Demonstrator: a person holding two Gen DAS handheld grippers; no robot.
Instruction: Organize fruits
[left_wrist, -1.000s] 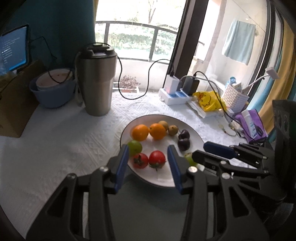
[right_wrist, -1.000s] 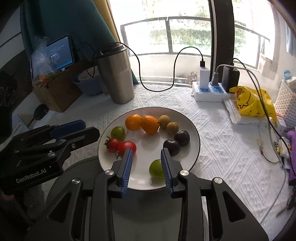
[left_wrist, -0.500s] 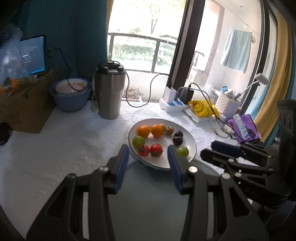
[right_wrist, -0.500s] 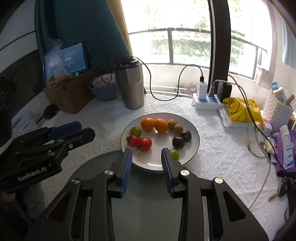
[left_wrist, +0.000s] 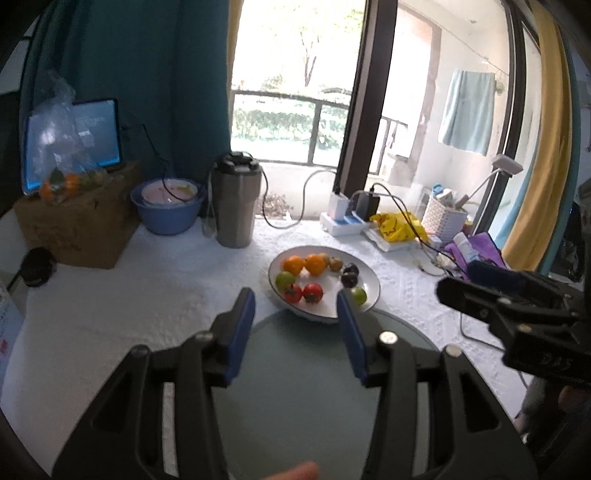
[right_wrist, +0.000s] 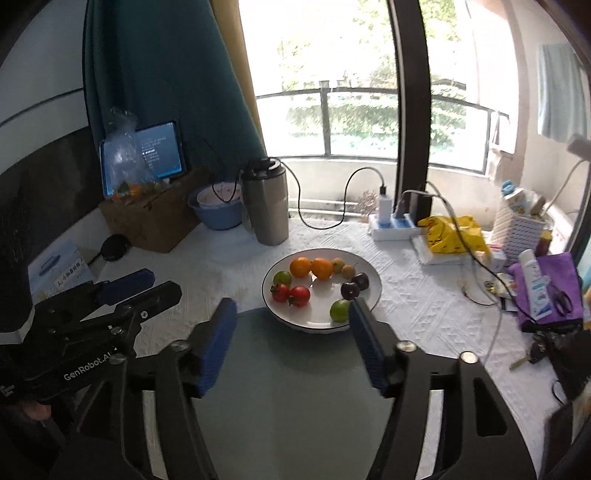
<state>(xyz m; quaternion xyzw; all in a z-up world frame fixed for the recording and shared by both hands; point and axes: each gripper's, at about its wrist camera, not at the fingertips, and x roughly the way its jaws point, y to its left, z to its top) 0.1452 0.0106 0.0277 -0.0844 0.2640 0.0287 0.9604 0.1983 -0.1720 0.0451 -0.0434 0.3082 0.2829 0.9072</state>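
Both claws are spread and hold nothing: the left claw (left_wrist: 295, 299) and right claw (right_wrist: 291, 308) hang above the surface, short of the fruit plate (right_wrist: 371, 291) just ahead.

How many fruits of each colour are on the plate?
On the plate:
Orange: 2
Red: 2
Green: 2
Brownish yellow: 2
Dark purple: 2
Total: 10
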